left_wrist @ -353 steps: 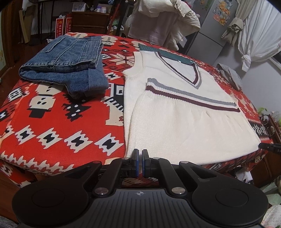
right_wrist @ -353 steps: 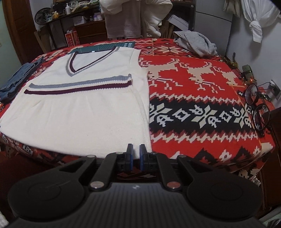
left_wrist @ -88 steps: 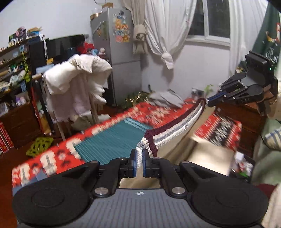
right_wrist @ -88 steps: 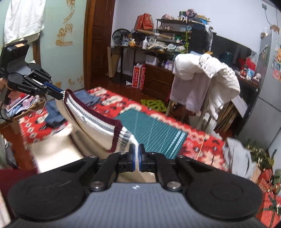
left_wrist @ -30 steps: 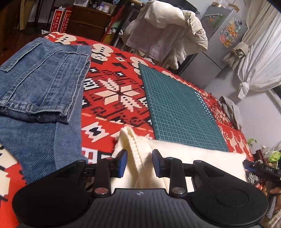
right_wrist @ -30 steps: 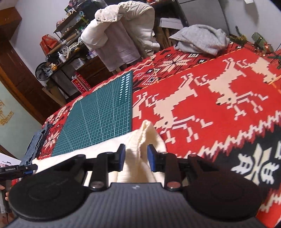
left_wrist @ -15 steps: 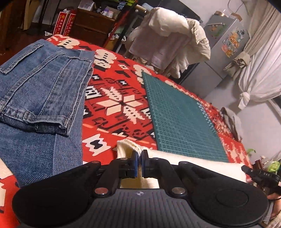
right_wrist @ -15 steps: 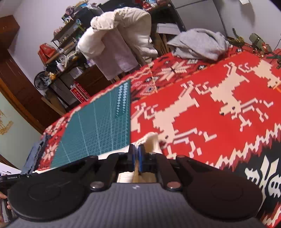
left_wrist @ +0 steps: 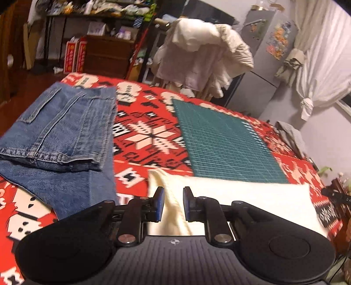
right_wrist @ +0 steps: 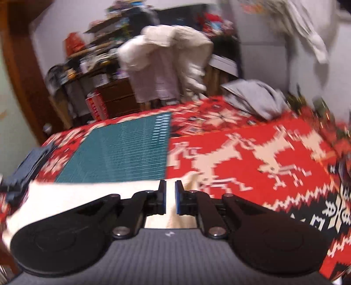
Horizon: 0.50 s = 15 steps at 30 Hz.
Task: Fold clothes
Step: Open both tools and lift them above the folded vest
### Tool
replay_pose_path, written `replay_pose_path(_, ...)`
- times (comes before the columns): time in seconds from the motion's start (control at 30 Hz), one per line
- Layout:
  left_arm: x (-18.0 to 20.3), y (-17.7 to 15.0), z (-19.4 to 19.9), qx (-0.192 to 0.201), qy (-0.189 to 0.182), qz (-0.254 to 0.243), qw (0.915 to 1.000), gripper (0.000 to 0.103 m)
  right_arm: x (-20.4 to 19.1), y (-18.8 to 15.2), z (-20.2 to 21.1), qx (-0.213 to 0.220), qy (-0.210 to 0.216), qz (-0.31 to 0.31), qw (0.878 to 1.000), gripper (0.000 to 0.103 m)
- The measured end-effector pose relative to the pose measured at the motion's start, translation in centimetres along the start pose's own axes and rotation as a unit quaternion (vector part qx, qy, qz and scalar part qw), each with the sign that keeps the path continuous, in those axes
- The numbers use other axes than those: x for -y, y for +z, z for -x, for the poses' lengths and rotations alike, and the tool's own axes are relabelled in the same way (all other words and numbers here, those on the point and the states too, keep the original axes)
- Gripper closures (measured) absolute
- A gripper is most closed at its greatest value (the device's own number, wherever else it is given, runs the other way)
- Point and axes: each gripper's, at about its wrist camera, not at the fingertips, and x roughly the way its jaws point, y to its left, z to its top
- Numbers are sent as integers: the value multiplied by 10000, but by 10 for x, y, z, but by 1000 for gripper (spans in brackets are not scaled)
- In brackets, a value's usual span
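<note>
A red patterned knit cloth [left_wrist: 142,140] covers the table; the cream knitted vest [left_wrist: 252,197] lies folded along its near edge, below the green cutting mat [left_wrist: 219,140], long axis running left to right. Both the left gripper [left_wrist: 172,202] and right gripper [right_wrist: 170,197] stand apart, gripping nothing. Next, I'd guess, comes a crosswise fold.

A lived-in home room. A desk under a red, white and black patterned knit cover [left_wrist: 144,140] is the landmark. Behind it stands a chair heaped with pale cream bedding [left_wrist: 204,54], a dark shelf crammed with clutter [left_wrist: 98,8] and a brown wooden drawer chest [left_wrist: 105,57]. To its right are a grey magnet-dotted fridge [left_wrist: 269,54] and knotted white curtains [left_wrist: 322,65].
</note>
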Motion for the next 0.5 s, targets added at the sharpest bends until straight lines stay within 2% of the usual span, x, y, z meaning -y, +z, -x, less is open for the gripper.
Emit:
replay_pose_path(0.03, 8, -4, 3, 15, -60, -88, 9999, 87, -10, -2, 4, -7, 51, 163, 9999, 91)
replay_pose_path(0.07, 17, -8, 4, 19, -116, -198, 9997, 87, -21, -6, 6, -40, 120, 301, 9995, 84)
replay_pose_path(0.1, 26, -12, 4, 11, -166, -337, 9993, 87, -32, -10, 8, -94, 189, 456, 9987, 83)
replay_pose_path(0.2, 52, -28, -1, -61, -296, -719, 9970, 87, -64, -27, 6, -248, 273, 932, 9950, 83)
replay_pose_path(0.3, 68, -42, -12, -263, -289, -942, 9948, 87, -85, -43, 2, -392, 366, 1062, 9929, 83)
replay_pose_path(0.5, 78, -63, -16, -338, -61, -1415, 9893, 86, -95, -65, 0, -494, 244, 1149, 9918, 81)
